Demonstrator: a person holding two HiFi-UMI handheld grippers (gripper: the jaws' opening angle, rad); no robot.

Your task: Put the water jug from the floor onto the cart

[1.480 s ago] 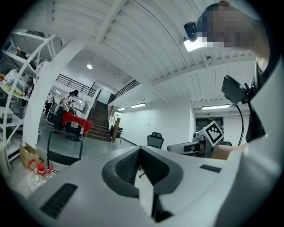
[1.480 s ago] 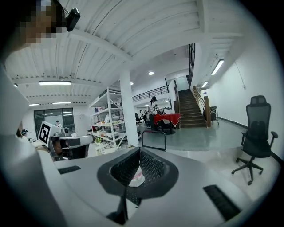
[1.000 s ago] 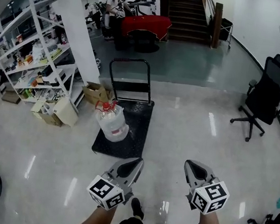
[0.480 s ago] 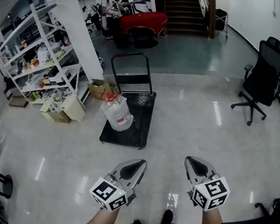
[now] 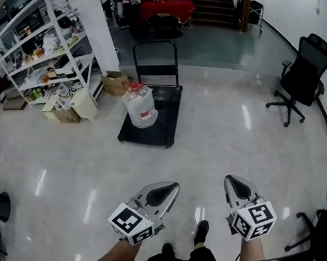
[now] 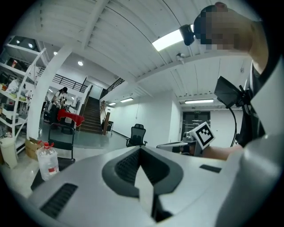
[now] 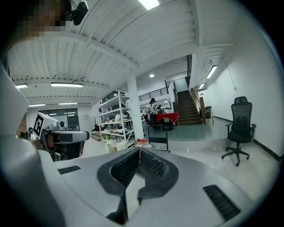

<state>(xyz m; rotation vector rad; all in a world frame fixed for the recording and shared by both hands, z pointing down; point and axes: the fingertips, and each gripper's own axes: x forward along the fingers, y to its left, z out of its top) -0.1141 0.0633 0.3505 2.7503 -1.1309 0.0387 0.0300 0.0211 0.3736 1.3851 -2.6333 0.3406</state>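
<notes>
Over the last second the scene has drawn away from me. The clear plastic water jug with the red cap and red label (image 5: 140,105) and the black flat platform cart with a tubular push handle (image 5: 162,134) sat close ahead a moment ago. Now they lie well off across the glossy pale floor (image 5: 59,161), so I read this as backing away from them. The jug stands upright on the cart's deck, on its left side nearer the handle end, and not on the floor. That tells me the placing is already done and this is the retreat after it. My left gripper (image 5: 170,188) and right gripper (image 5: 234,183) are side by side in front of me, both well apart from the jug. In each gripper view the jaws are pressed together with nothing between them. The black office chair (image 5: 302,73) and the white metal shelving unit (image 5: 40,47) have also slid further off, which fits the same backward move. I judge that nothing is left to do with the jug unless it looks unsteady, and from here it does not.
</notes>
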